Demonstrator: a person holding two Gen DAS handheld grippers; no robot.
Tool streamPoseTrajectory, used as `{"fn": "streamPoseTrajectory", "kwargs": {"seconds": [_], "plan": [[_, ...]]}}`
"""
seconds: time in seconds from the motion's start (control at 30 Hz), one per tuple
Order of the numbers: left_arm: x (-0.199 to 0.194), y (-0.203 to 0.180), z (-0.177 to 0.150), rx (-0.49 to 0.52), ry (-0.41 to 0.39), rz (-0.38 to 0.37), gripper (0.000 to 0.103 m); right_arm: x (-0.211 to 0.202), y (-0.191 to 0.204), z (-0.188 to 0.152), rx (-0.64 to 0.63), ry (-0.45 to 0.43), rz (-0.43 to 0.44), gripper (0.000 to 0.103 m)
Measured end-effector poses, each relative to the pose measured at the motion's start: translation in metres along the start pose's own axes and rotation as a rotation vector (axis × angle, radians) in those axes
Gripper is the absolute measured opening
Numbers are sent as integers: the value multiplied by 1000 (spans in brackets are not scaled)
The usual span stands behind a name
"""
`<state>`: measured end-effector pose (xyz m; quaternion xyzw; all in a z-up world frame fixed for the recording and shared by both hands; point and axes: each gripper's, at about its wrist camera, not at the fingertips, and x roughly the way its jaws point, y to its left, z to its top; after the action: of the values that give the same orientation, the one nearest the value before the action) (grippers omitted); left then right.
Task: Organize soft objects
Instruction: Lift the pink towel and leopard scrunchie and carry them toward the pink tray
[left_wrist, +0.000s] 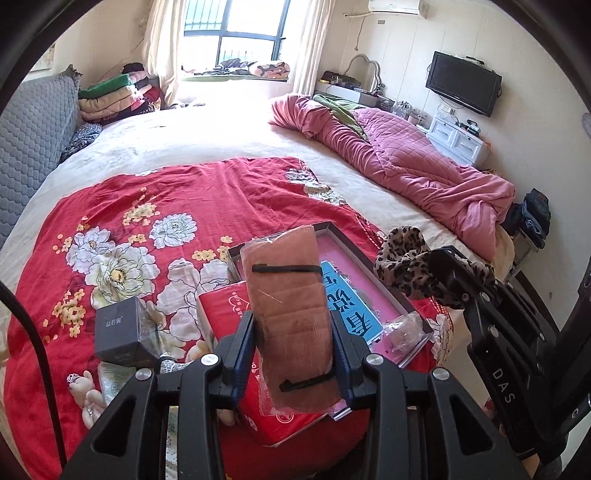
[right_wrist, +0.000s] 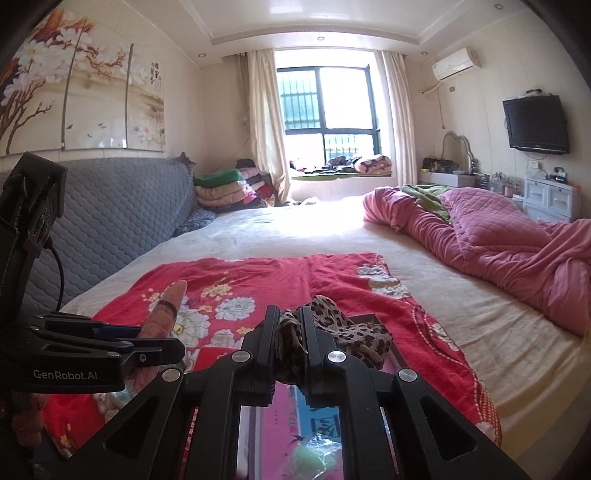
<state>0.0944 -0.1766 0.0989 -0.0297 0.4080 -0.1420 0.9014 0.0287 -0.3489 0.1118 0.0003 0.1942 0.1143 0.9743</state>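
Leopard-print soft fabric scarf droops limply from the right gripper, clamped on a bunched fold. The left gripper is clamped across a light, slippery plastic-wrapped brown mask.

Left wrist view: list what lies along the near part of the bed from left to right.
Dark box → red packet → wrapped brown mask held in the left hand-held gripper → pink-lined tray → leopard-print cloth held in the right hand-held gripper.
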Motion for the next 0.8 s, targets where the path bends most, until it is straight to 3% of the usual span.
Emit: {"fn": "streamPoseTrajectory", "kwargs": {"seconds": [0.6, 0.8], "plan": [[44, -19, 5, 38, 69, -16, 38, 16, -34, -18, 55, 89, -103, 10], [68, -29, 3, 62, 125, -20, 38, 23, -48, -28, 86, 122, -135, 10]]}}
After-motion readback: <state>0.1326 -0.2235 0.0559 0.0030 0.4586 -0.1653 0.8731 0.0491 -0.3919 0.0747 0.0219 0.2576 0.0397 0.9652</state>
